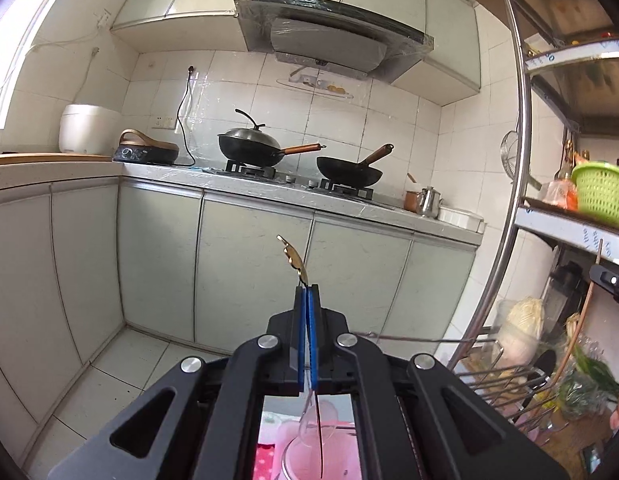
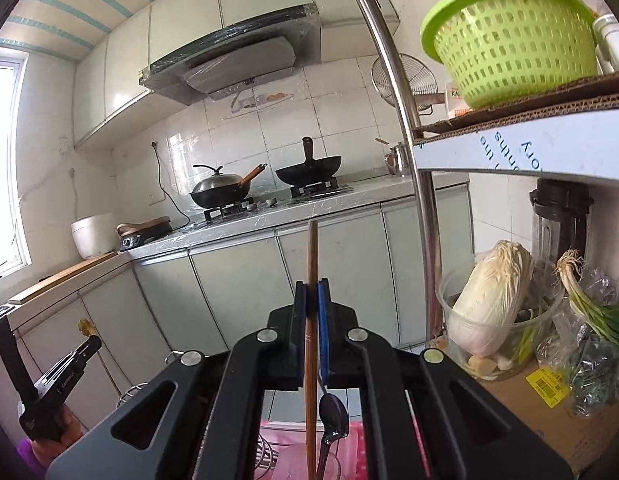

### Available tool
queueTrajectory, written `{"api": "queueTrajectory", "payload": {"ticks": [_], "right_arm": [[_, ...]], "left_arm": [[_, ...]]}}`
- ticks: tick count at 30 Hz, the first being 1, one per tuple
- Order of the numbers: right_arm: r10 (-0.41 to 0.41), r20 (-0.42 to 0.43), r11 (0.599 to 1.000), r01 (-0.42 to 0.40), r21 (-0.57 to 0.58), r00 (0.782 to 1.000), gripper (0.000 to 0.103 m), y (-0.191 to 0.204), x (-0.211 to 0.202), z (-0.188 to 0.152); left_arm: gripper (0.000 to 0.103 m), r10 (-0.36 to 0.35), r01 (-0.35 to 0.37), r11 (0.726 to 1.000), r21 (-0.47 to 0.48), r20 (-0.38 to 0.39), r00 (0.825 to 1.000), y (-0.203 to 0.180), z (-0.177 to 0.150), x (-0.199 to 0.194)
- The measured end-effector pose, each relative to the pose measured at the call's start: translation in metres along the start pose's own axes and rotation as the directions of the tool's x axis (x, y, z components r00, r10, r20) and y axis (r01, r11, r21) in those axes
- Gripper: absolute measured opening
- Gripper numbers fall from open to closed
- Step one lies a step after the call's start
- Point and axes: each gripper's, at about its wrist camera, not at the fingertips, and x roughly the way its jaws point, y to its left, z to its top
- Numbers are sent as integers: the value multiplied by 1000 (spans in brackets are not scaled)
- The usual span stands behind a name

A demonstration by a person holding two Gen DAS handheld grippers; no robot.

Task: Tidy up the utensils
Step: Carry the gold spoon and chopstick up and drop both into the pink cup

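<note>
My left gripper [image 1: 307,292] is shut on a thin gold utensil [image 1: 292,258]. Its ornate end sticks up past the blue pads and its slim stem hangs below them. My right gripper [image 2: 312,286] is shut on a wooden chopstick [image 2: 312,256] that stands upright between the pads. Beside it, the handle of a dark metal spoon [image 2: 332,412] runs up between the pads, with its bowl hanging underneath. The left gripper [image 2: 57,376] also shows at the lower left of the right wrist view. A pink container [image 1: 341,452] and a wire rack [image 2: 265,456] lie below both grippers.
Straight ahead is a counter with two black woks [image 1: 249,146] [image 2: 309,174] on a gas stove, and a white rice cooker [image 1: 87,128] at the left. A steel shelf post [image 2: 423,200] rises close on the right. The shelves hold a green basket [image 2: 513,40], a cabbage [image 2: 489,300] and scallions [image 2: 597,312].
</note>
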Motion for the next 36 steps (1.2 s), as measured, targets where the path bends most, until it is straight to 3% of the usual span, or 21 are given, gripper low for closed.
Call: {"api": "queueTrajectory", "payload": {"ticks": [11, 18, 27, 31, 36], "right_arm": [[12, -124, 999, -6, 50, 992, 6, -6, -3, -46], [-1, -180, 997, 15, 82, 984, 6, -11, -5, -63], [-8, -226, 993, 35, 113, 974, 6, -16, 1, -66], [-5, -254, 991, 38, 125, 967, 6, -20, 11, -61], [16, -281, 987, 29, 155, 960, 6, -28, 25, -58]], "left_arm": [[1, -14, 19, 999, 39, -117, 993, 1, -45, 0], [1, -35, 32, 999, -17, -204, 978, 11, -58, 4], [1, -59, 54, 998, -27, -296, 953, 13, -66, 14], [1, -58, 58, 998, -12, -351, 935, 10, -69, 23], [4, -63, 53, 998, -36, -365, 929, 12, -67, 26]]}}
